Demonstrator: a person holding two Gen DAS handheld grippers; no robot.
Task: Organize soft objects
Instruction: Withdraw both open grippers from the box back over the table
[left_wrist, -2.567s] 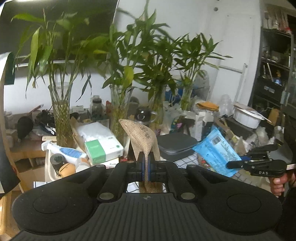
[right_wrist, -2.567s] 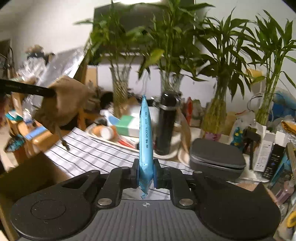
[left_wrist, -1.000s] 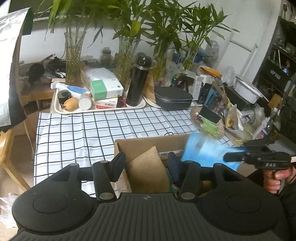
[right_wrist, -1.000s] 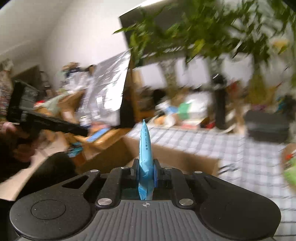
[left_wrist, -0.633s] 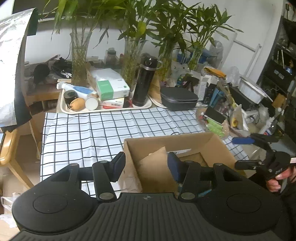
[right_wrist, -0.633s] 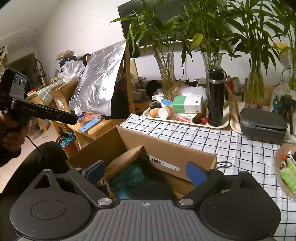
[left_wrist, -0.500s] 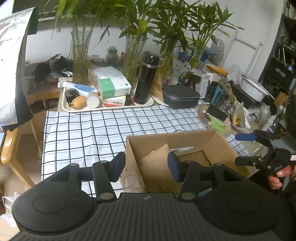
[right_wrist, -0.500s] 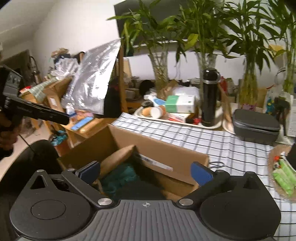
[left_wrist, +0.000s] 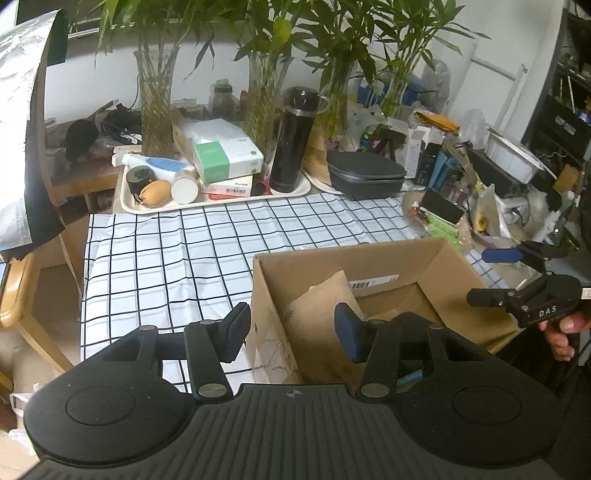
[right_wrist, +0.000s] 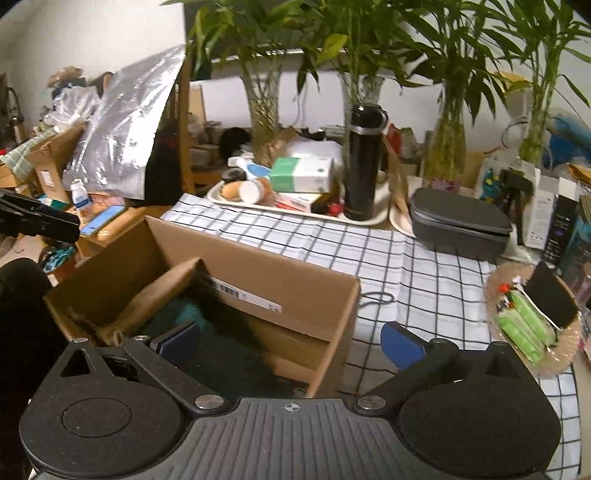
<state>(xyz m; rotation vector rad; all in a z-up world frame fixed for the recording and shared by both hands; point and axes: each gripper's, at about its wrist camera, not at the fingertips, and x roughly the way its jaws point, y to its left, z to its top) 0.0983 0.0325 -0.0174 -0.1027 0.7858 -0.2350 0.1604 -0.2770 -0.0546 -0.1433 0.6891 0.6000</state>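
An open cardboard box stands on the checked tablecloth; it also shows in the right wrist view. A brown burlap pouch leans inside it, seen as well in the right wrist view, beside something teal. My left gripper is open and empty above the box's near left corner. My right gripper is open and empty above the box's right side; it also shows in the left wrist view. The blue packet is mostly hidden in the box.
A tray with a black flask, a green box and bottles stands at the back. A grey case, plant vases and clutter line the back and right. A woven dish with green packets lies right. The checked cloth lies left of the box.
Both grippers let go of their loads into the box: the left dropped the burlap pouch, the right the blue packet. Both have since risen slightly and stay open.
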